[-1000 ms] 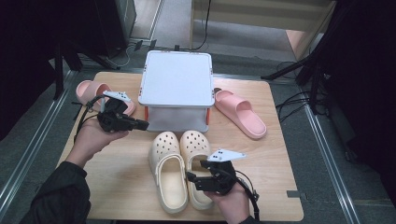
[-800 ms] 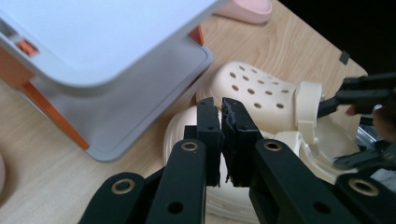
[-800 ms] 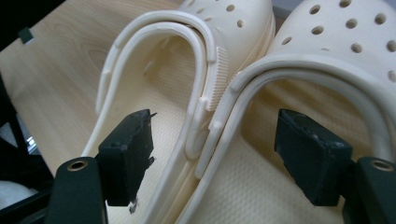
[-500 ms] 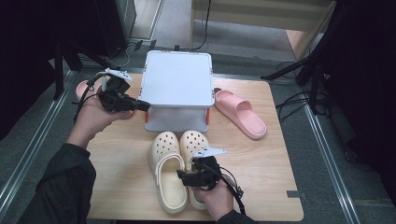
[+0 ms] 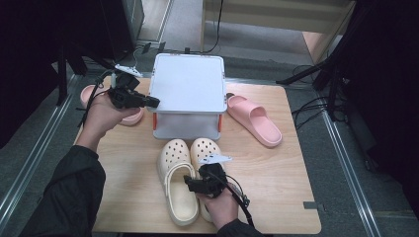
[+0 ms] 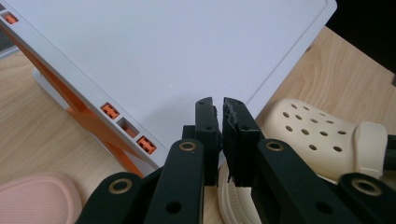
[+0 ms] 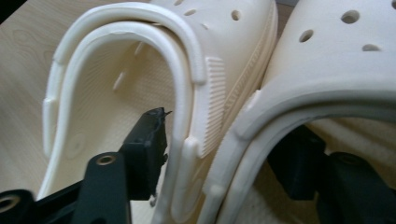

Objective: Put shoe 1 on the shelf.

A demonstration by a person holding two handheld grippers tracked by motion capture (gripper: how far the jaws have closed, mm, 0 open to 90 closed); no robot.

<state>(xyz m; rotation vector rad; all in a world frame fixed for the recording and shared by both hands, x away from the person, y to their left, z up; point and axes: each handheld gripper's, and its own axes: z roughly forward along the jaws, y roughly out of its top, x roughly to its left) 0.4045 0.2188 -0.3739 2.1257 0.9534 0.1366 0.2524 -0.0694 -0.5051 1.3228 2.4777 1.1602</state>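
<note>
Two cream clogs lie side by side near the table's front, the left clog (image 5: 175, 197) and the right clog (image 5: 205, 148). My right gripper (image 5: 188, 183) reaches down over their heel ends. In the right gripper view one jaw is inside the left clog (image 7: 107, 107) and the other inside the right clog (image 7: 336, 56). The clogs' two neighbouring side walls stand between the jaws. The right gripper (image 7: 224, 135) has just been closing, with a small gap still at the visible pad. My left gripper (image 5: 154, 102) is shut and empty, its tips at the left edge of the white box lid (image 6: 154, 51).
The white lidded box (image 5: 187, 89) with orange latches stands at the table's back middle. One pink slide (image 5: 254, 118) lies to its right, another pink slide (image 5: 129, 117) is partly under my left hand. Bare wood (image 5: 276, 187) lies front right.
My left gripper has risen and moved toward the box lid's left edge. My right gripper has moved left and down onto the clogs, its jaws narrower than before.
</note>
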